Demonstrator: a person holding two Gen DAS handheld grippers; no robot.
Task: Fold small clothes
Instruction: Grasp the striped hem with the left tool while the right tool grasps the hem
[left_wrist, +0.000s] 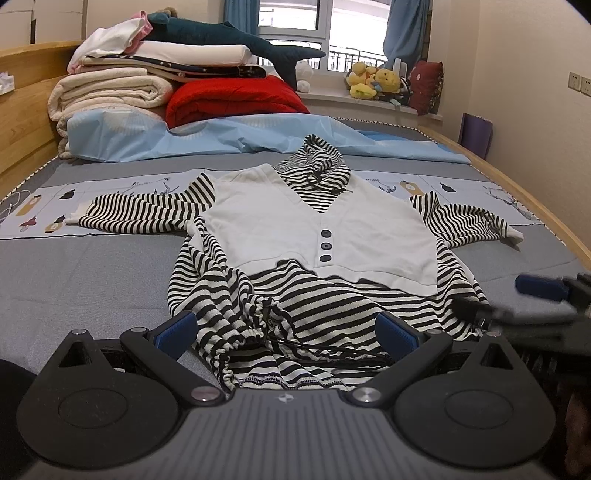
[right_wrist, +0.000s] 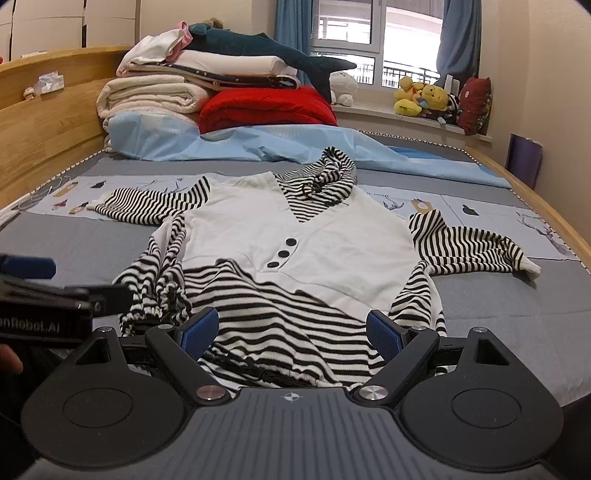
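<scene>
Left wrist view: the left gripper (left_wrist: 286, 332) sits low over the near hem of a striped hooded top (left_wrist: 317, 236) spread front-up on a grey bed cover (left_wrist: 92, 273). Its blue-padded fingers (left_wrist: 173, 332) are spread wide, holding nothing; the gathered drawstring hem lies between them. Both sleeves stretch outward. Bare cover lies open to the left. The right gripper (left_wrist: 517, 299) enters blurred at the right edge.

Right wrist view: the right gripper (right_wrist: 291, 332) also stands spread apart over the hem, empty. The wooden bed rail (right_wrist: 546, 214) borders the right side, with bare cover between. Folded blankets (right_wrist: 177, 92) are stacked well beyond the hood.
</scene>
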